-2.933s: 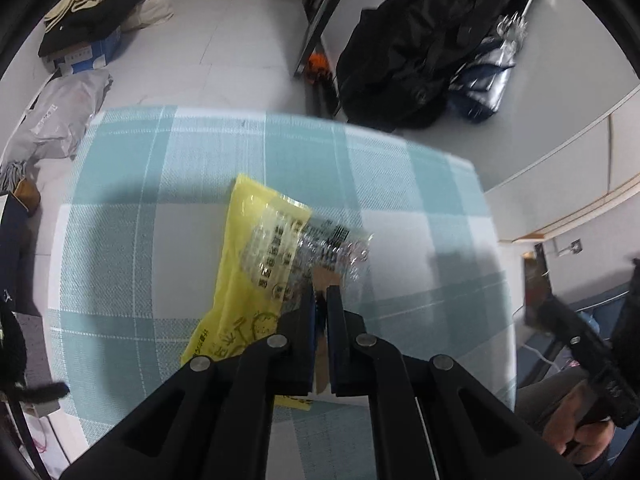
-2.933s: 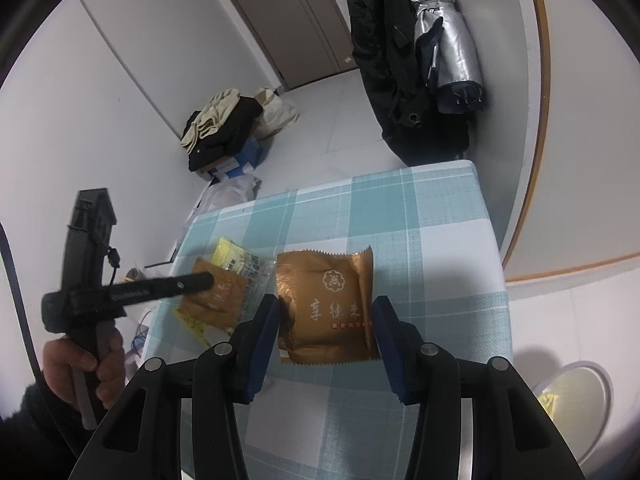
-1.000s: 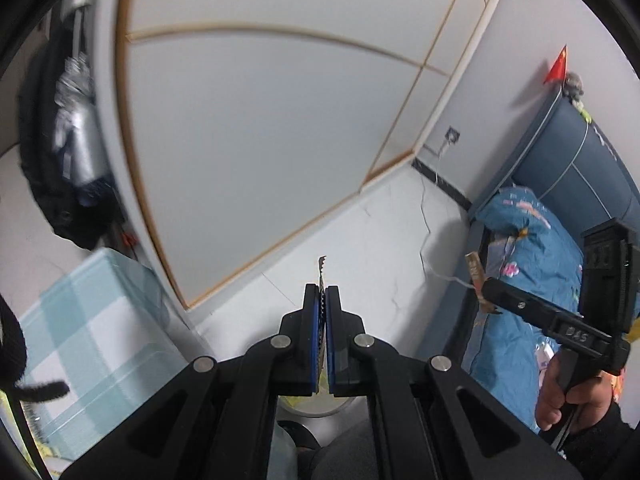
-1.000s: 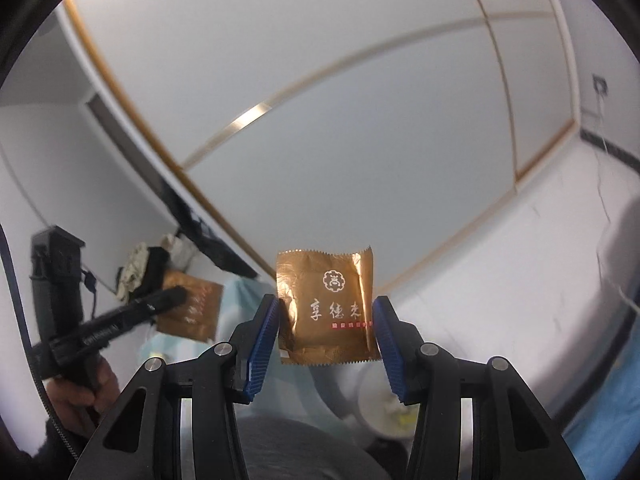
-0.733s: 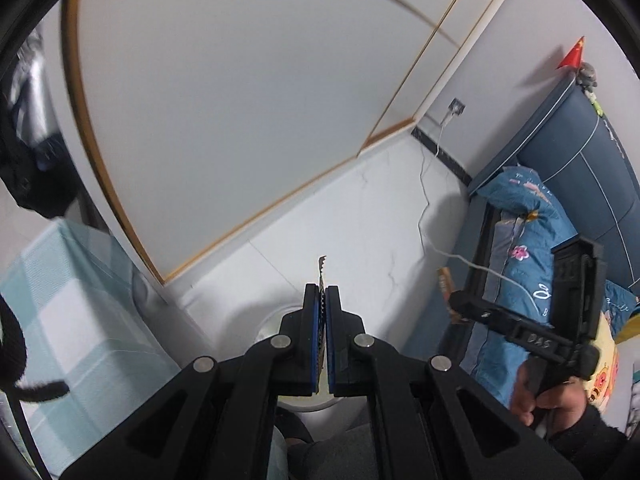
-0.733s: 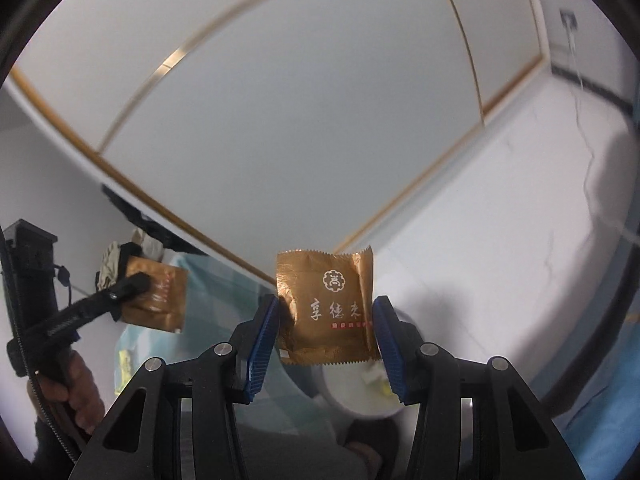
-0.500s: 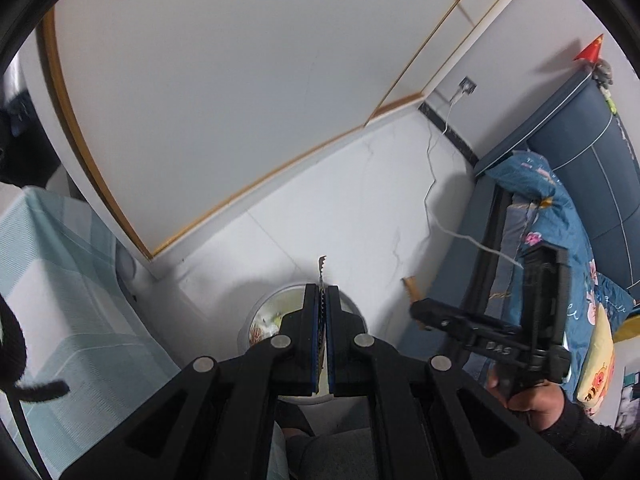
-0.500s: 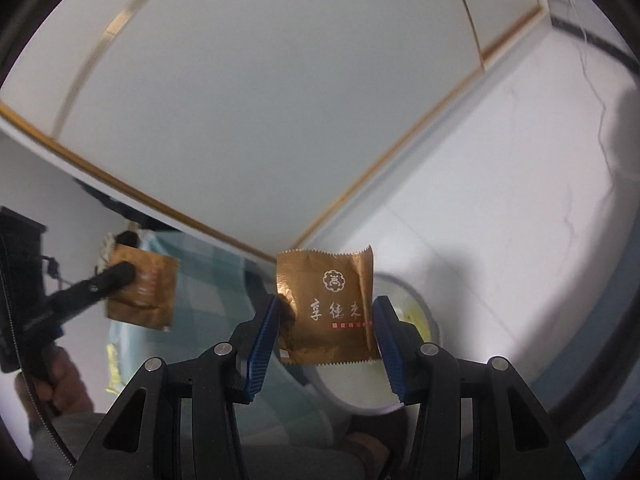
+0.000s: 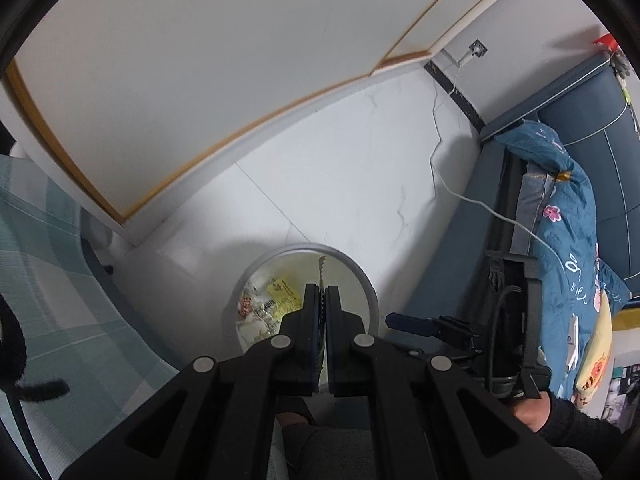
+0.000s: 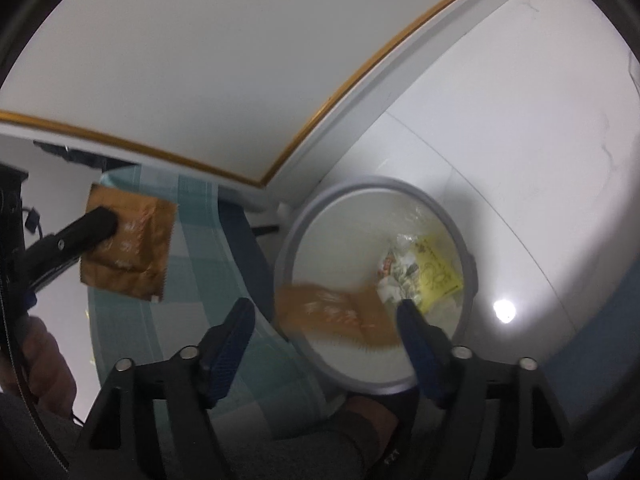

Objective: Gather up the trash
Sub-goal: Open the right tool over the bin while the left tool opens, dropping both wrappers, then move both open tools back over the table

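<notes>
Over the bin (image 10: 468, 256), right gripper (image 10: 326, 320) jaws just spread, freeing the brown wrapper (image 10: 340, 316).

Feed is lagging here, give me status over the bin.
Right gripper just opened, brown wrapper dropping into trash bin. Left gripper shut on second brown wrapper. Nothing blocking.

1. I am in a home bedroom: a blue upholstered bed (image 9: 592, 128) with a floral quilt (image 9: 560, 200).
2. White tile floor (image 9: 360, 168), a checked tablecloth (image 9: 60, 280), a round wastebasket (image 9: 370, 292).
</notes>
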The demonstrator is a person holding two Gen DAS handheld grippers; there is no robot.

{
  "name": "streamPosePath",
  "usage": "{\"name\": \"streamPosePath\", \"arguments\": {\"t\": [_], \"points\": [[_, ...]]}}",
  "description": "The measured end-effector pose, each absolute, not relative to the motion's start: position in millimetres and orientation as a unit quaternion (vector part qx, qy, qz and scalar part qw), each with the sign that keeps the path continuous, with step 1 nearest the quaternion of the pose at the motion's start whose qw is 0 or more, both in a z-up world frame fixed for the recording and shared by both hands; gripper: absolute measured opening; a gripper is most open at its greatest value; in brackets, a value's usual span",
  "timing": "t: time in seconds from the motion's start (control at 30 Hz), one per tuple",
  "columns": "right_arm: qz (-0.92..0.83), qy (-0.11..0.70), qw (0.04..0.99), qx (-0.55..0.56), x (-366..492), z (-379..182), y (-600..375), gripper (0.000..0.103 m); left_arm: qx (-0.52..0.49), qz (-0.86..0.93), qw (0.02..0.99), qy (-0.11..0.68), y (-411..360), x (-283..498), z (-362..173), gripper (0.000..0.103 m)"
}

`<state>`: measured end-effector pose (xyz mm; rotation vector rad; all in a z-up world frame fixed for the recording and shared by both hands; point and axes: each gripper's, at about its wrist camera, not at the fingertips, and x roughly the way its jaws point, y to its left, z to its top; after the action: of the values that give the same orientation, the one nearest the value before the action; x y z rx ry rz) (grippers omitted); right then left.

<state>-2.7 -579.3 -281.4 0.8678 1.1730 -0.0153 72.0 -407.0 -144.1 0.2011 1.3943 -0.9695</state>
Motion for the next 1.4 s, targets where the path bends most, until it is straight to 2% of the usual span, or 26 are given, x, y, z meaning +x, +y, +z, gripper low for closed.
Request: {"name": "streamPosePath", "arguments": {"t": [0.2,0.4,0.7,0.73,0.8,0.87,0.93,1.03,1.23,1.4], "points": [[-0.017,0.535,0.753,0.384,-6.0,-277.0,-581.8,0.078,0.096,-0.432,0.624,0.644,-416.9,71.3,-162.7,0.0],[-0.052,0.522,0.77,0.363,-23.7,-260.5,-596.8,0.085,0.11,-0.428,0.606,0.661,-422.3,64.6,-178.0,0.0],[-0.077,0.497,0.784,0.364,-34.2,-251.8,-603.4,0.087,0.156,-0.415,0.573,0.69,-432.2,56.3,-198.0,0.001],[-0.08,0.494,0.785,0.366,-34.7,-250.6,-604.3,0.087,0.157,-0.415,0.572,0.69,-431.6,56.0,-199.0,0.004],[-0.083,0.488,0.786,0.369,-36.6,-248.5,-607.1,0.087,0.159,-0.411,0.575,0.689,-428.3,57.6,-198.9,0.019],[-0.086,0.486,0.788,0.369,-37.0,-247.1,-607.7,0.089,0.157,-0.403,0.589,0.683,-424.5,60.2,-196.4,0.042],[-0.091,0.483,0.788,0.371,-38.6,-245.8,-609.8,0.089,0.151,-0.397,0.602,0.676,-421.7,63.5,-192.1,0.046],[-0.098,0.477,0.79,0.373,-39.8,-244.8,-610.7,0.089,0.151,-0.381,0.627,0.662,-414.4,68.4,-182.5,0.048],[-0.108,0.459,0.796,0.38,-37.8,-230.6,-614.0,0.091,0.144,-0.363,0.687,0.613,-400.9,72.2,-150.8,0.065],[-0.109,0.433,0.817,0.366,-32.4,-197.9,-616.7,0.091,0.117,-0.338,0.736,0.574,-372.4,76.0,-116.0,0.067]]}}
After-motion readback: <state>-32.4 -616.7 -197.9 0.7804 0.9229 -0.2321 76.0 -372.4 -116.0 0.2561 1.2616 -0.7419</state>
